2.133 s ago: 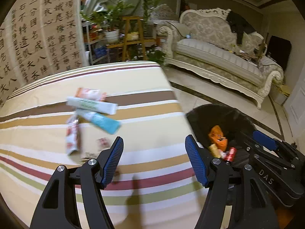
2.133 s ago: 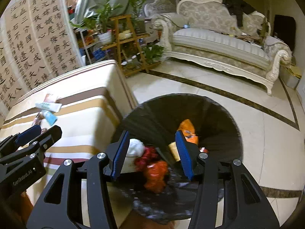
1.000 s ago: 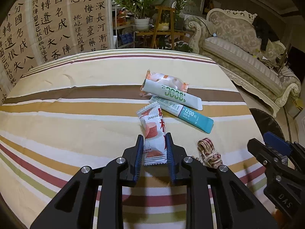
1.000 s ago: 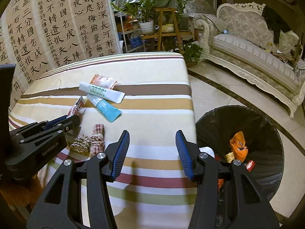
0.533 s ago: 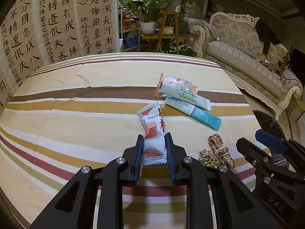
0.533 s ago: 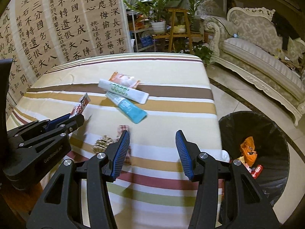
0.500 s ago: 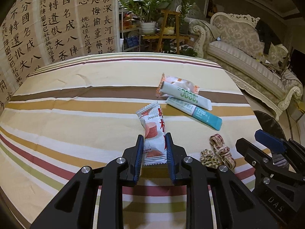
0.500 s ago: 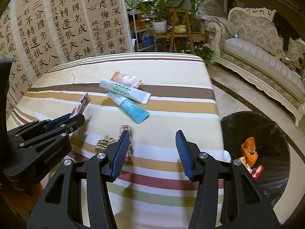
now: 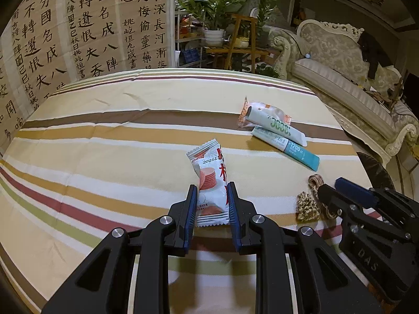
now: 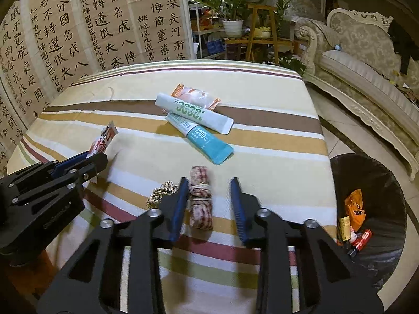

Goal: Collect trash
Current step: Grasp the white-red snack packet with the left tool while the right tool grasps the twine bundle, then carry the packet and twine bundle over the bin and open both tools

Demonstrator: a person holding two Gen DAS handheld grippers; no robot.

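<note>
Gripping the snack packet [image 9: 210,183] w/ the left gripper [image 9: 210,204]: jaws clamped on its lower half, top end sticking fwd, packet apparently lifted off the striped tablecloth [image 9: 104,157].

Right gripper [image 10: 209,204] is spread wide, fingers either side of the checked rope bundle [image 10: 200,198]; left finger touching or nearly touching it, right finger well clear. Not grabbed yet.

Rest of the trash on the cloth: white tube [image 10: 193,112] lying across the teal tube [image 10: 201,138], orange wrapper [image 10: 195,95] under the white 1, tan cord knot [image 10: 161,193] just beside the rope bundle.

Risks:
- Packet is slick film, held by 1 end only; could slip or twist out on the swing to the bin.
- Right closing off-centre may shove the bundle sideways, or snag the tan cord too.
- 2 grippers sit near each other, so they could clash if both head for the bin together.

Views:
- Right cam shows the black-bagged bin [image 10: 366,170] on the floor past the table edge, w/ trash already inside; left cam only catches a dark sliver.
- Left cam shows the actual jaw contact on the packet; right cam sees only the packet tip past the left gripper.
</note>
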